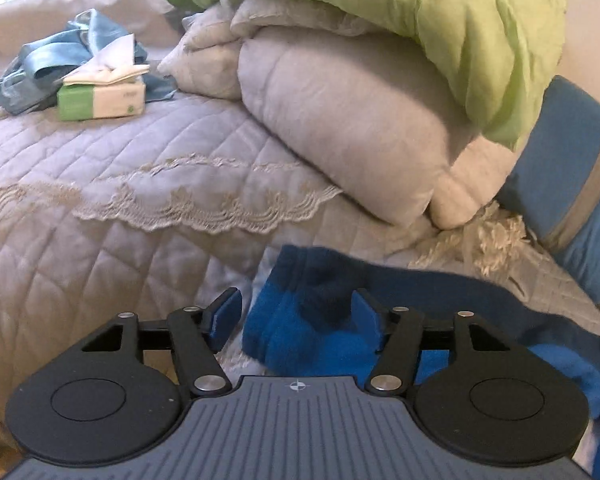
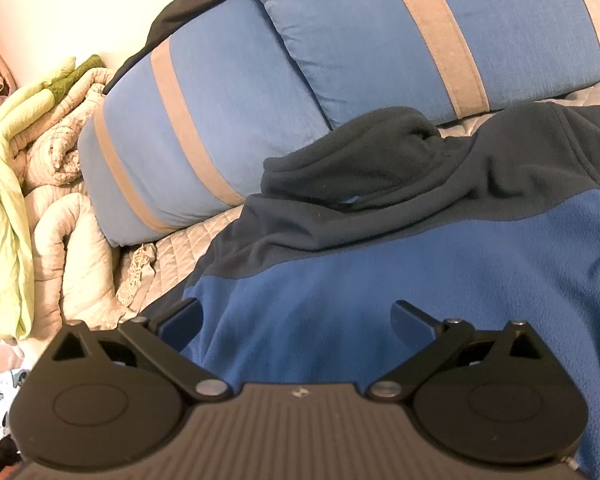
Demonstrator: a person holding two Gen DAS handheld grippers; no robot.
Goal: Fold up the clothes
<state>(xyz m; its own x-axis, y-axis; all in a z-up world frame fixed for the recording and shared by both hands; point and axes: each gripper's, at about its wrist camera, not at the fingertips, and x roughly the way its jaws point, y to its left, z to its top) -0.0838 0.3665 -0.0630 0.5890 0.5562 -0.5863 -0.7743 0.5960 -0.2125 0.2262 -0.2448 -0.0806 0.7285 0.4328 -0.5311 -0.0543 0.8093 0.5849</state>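
Left gripper [image 1: 296, 312], jaws apart, straddles the blue fleece [image 1: 300, 340] sleeve end running rightward; right gripper [image 2: 296, 320] hovers open-jawed over its body.

1. Fleece jacket [image 2: 380, 264]: a two-tone garment with a royal-blue body and a dark navy yoke and collar, lying spread on the quilted bedspread.
2. Collar end [image 2: 352, 152]: navy fleece, bunched in soft folds, lying near the foot of the blue striped pillows.
3. Sleeve or edge portion [image 1: 308, 320]: blue with a navy patch, folded over on itself and rumpled; its exact part cannot be told.
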